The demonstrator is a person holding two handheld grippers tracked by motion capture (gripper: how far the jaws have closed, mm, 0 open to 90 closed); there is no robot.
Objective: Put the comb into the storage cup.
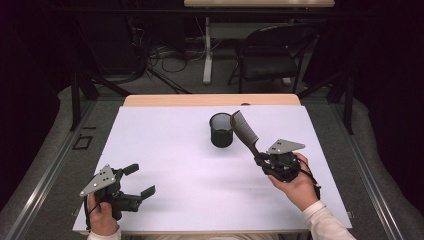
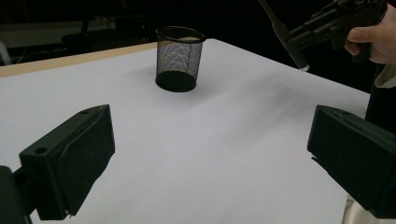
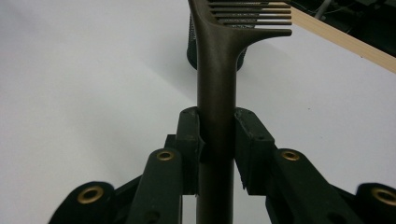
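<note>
The right hand-held gripper [image 3: 217, 140] clenched the smooth, round handle of a dark brown plastic comb [image 3: 215, 70], whose thin straight teeth reached the top of the frame above a cylindrical black wire-mesh cup [image 1: 221, 129] at the middle of the matte white table [image 1: 165, 165]. The left hand-held gripper [image 1: 139, 181], lower left, stood released, its 2 blocky black jaws wide apart and holding nothing.

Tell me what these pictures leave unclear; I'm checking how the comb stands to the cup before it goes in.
- Comb teeth: cut off by the top edge in the right gripper view.
- Mesh cup: mostly hidden behind the comb in the right gripper view.
- Comb tip over or beside the cup's rim: the high view cannot settle it.
- Right gripper: cut off by the top edge in the left gripper view.
</note>
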